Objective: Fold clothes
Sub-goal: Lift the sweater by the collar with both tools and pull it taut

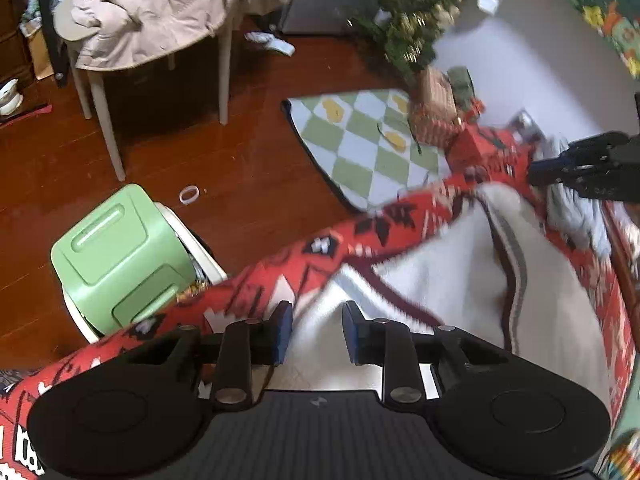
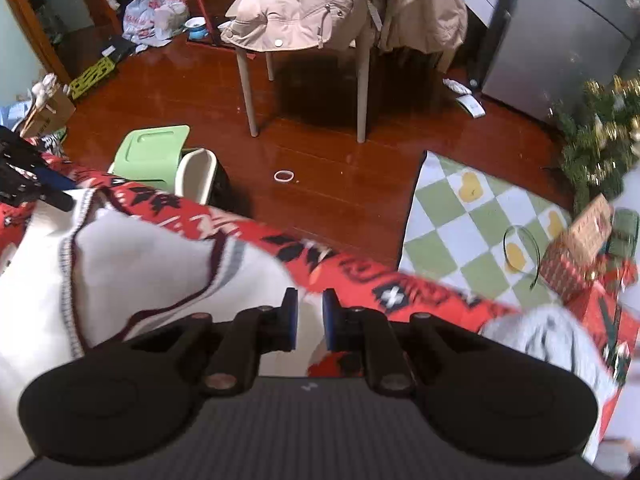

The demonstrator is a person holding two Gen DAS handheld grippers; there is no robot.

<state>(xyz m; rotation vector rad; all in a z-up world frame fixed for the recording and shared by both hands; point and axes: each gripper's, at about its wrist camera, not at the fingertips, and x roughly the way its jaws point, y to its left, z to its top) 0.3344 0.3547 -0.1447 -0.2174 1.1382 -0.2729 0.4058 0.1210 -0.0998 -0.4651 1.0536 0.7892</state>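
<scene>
Left gripper (image 1: 316, 330): pointed steeply down over the white knit garment (image 1: 440, 280), its blue-padded fingers (image 1: 285, 332) set a moderate gap apart. White fabric shows in the gap; whether the pads press on it cannot be told.

Right gripper (image 2: 309, 320): also pointed down, its blue pads (image 2: 291, 320) drawn near together with only a narrow slot between them. White cloth and a patch of red lie behind that slot; a grip on either cannot be confirmed. In the left wrist view this gripper (image 1: 560, 170) appears at the right edge, at the far end of the garment.

The white knit garment (image 2: 140, 264), trimmed with dark maroon and grey stripes, lies spread on a red patterned blanket (image 2: 360, 268) with black and white motifs. A grey garment (image 2: 552, 336) lies on the blanket just beside the right gripper.

Surroundings: dark red wooden floor (image 1: 200, 152); green-and-white checked rug (image 1: 372, 144) with yellow hearts; green stool (image 1: 120, 252) tipped beside a white container; chair (image 2: 304, 60) draped with a beige coat (image 2: 304, 8); small decorated Christmas tree (image 1: 412, 16); white ring (image 2: 284, 176) on the floor.
</scene>
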